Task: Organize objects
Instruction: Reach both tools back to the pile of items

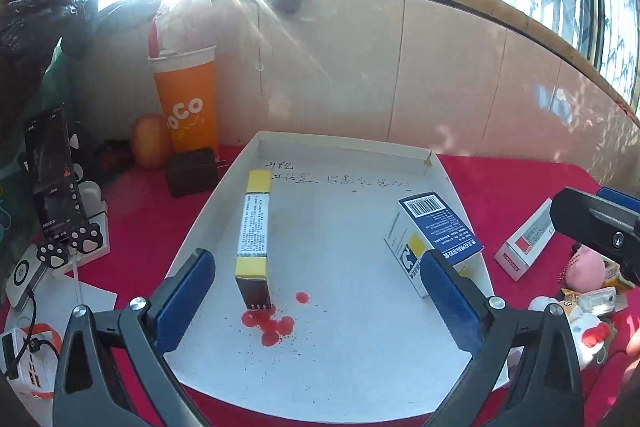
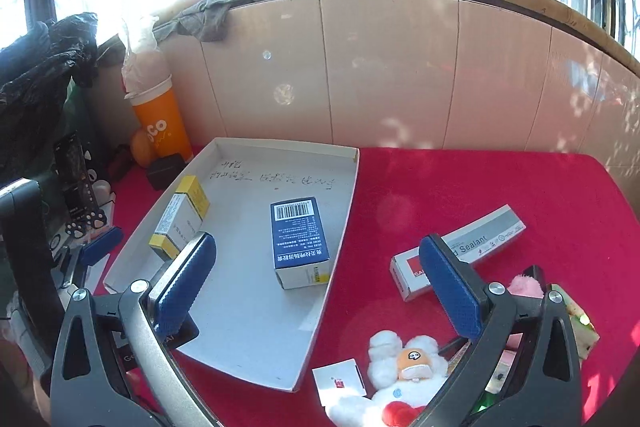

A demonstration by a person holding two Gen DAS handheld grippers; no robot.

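Clutter crowded the red tablecloth (image 2: 460,179) around a shallow white cardboard tray (image 1: 340,367) — an orange drink cup (image 1: 186,99), a phone on a paw-print stand (image 1: 50,179) and a dark cube (image 1: 190,171) to its left, a white plush toy (image 2: 400,371) and a grey sealant box (image 2: 464,247) to its right. Two boxes lay inside the tray, well apart: one long yellow-and-white box (image 1: 254,239) and one blue-and-white box (image 2: 300,239) with a barcode on top. Red spots stained the tray floor beside the yellow box. Both tongs stood released with nothing between their blue pads — the left gripper (image 1: 320,301) over the tray, the right gripper (image 2: 320,285) over the tray's right edge.
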